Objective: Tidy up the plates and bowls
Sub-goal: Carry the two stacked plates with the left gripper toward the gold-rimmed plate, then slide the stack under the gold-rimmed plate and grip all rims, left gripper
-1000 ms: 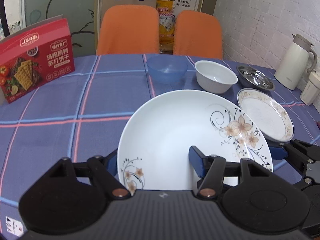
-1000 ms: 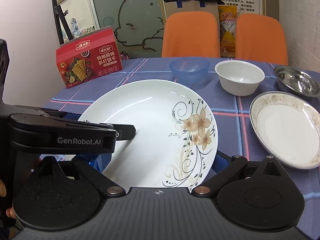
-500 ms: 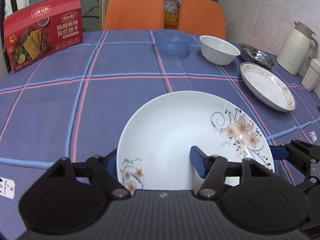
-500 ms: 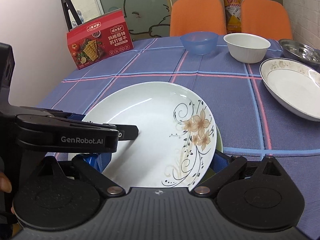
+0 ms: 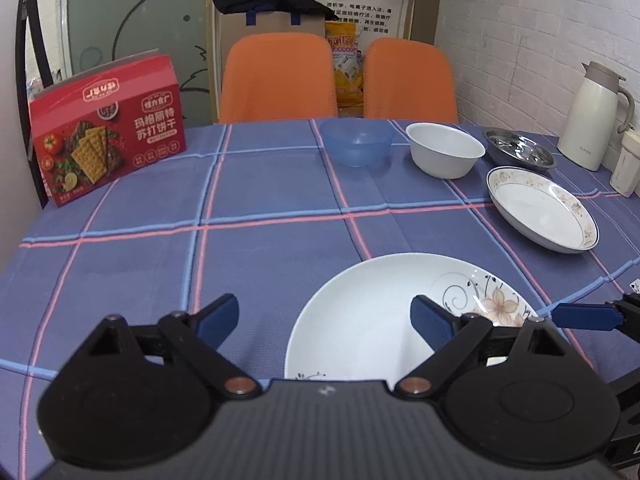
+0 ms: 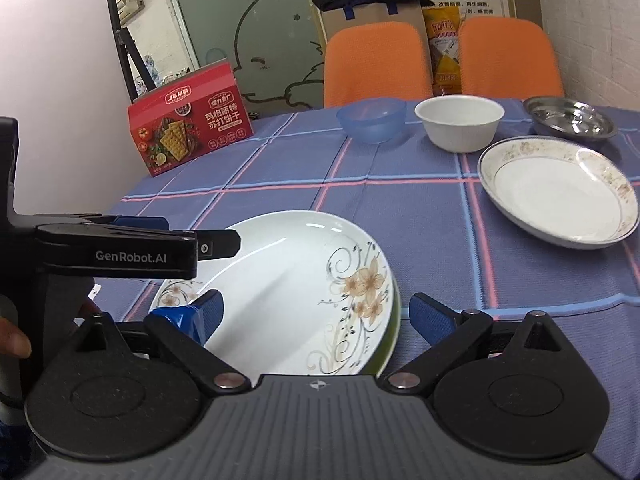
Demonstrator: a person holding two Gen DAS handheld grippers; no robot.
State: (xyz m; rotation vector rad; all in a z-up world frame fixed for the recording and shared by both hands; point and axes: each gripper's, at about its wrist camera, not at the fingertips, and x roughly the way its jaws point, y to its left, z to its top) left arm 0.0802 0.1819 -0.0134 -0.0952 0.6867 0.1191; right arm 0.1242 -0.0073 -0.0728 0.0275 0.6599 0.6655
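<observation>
— How was the large white round plate with the tan flowers and black scrollwork [image 5: 360,320] seen to lie?

— It was laid at the near edge of the blue cloth with pink and light-blue checks [image 5: 260,248], its painted blossoms gathered on the right side of the rim, a smaller sprig at the near left. A green edge was glimpsed under its right rim in the right wrist view; what it belonged to could not be told.

— And the grippers?

— The left gripper [image 5: 324,316] was held with its blue-padded fingers [image 5: 430,322] spread wide, nothing pinched; one finger was seen over the plate, the other over bare cloth. The right gripper [image 6: 316,312] was likewise spread — its fingers were set either side of the plate, no grip being shown.

— What else was set out?

— A gold-rimmed white deep plate [image 5: 544,210] was placed to the right. Beyond it, a translucent blue plastic bowl [image 5: 357,142], a plain white bowl [image 5: 445,151] and a steel dish [image 5: 519,154] were ranged in a row.
</observation>
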